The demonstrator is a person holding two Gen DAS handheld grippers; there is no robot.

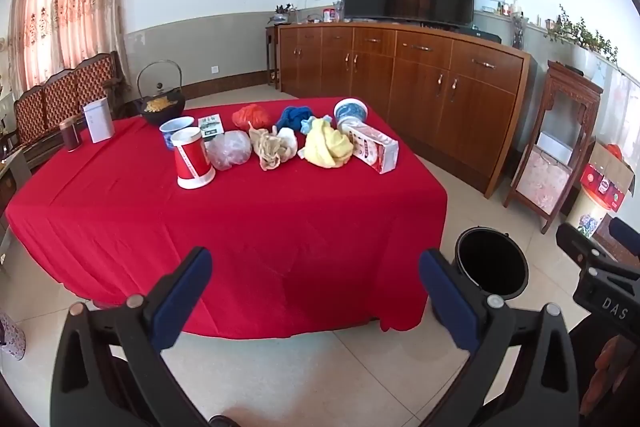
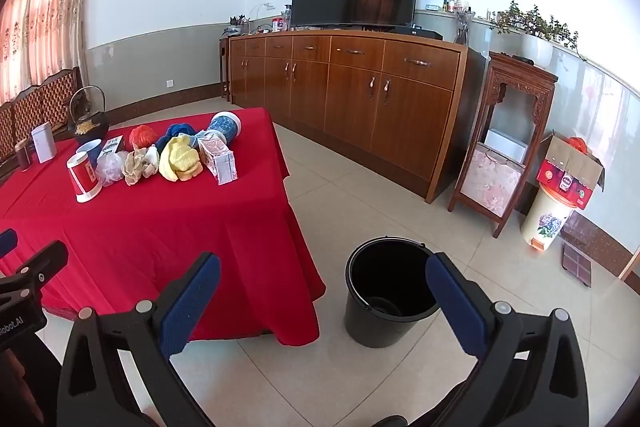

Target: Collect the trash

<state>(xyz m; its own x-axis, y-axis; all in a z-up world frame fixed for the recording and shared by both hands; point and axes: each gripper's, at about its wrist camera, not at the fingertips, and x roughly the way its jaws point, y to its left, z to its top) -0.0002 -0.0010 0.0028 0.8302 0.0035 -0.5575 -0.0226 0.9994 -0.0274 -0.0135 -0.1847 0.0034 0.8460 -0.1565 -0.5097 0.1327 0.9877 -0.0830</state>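
Trash lies in a row on the red-clothed table [image 1: 224, 227]: a red and white paper cup [image 1: 193, 158], a clear plastic bag [image 1: 229, 149], a crumpled beige wad [image 1: 269, 149], a yellow cloth [image 1: 328, 143], a white and red carton [image 1: 374, 147], a red bag [image 1: 251, 115] and a blue bag [image 1: 295, 116]. A black bucket [image 2: 390, 293] stands on the floor right of the table. My left gripper [image 1: 316, 291] is open and empty, short of the table's near edge. My right gripper [image 2: 322, 301] is open and empty, above the floor near the bucket.
A blue and white bowl [image 1: 351, 110], a blue cup [image 1: 175, 129], a black kettle [image 1: 162, 99], a white tin [image 1: 98, 119] and a dark jar [image 1: 70, 135] also stand on the table. A wooden sideboard [image 2: 352, 95] with a TV, a wooden stand [image 2: 504, 139] and a floral bin [image 2: 546, 215] line the wall.
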